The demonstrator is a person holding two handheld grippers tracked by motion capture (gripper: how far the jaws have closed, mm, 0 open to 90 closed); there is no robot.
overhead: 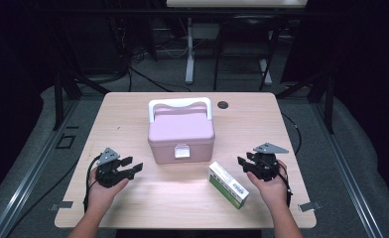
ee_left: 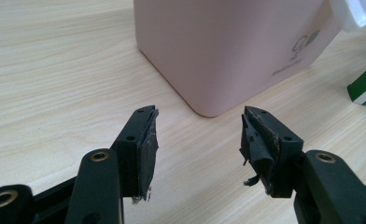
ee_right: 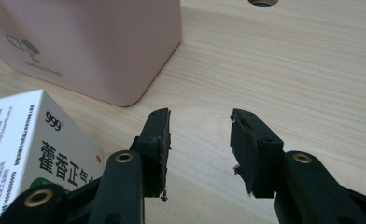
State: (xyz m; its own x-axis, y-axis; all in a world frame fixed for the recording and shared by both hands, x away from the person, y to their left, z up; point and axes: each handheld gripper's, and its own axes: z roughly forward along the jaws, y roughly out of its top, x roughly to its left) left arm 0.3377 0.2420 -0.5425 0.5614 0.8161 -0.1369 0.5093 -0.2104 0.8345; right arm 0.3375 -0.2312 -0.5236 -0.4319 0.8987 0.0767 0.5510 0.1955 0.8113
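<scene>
Both my grippers, left (overhead: 133, 165) and right (overhead: 243, 162), rest with fingers apart and empty; reaching carelessly, I risk knocking the medicine box (overhead: 227, 184) off the bench (overhead: 133, 114) or shoving the pink case (overhead: 181, 133).

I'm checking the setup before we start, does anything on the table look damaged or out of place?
The gripper pads look worn: the left gripper has a frayed, peeling pad, and the right gripper has ragged pad edges. The medicine box lies askew. The pink case sits closed and squarely placed.

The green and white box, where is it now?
In the high view the box lies on the table's front right, between the pink case and the right gripper.
</scene>
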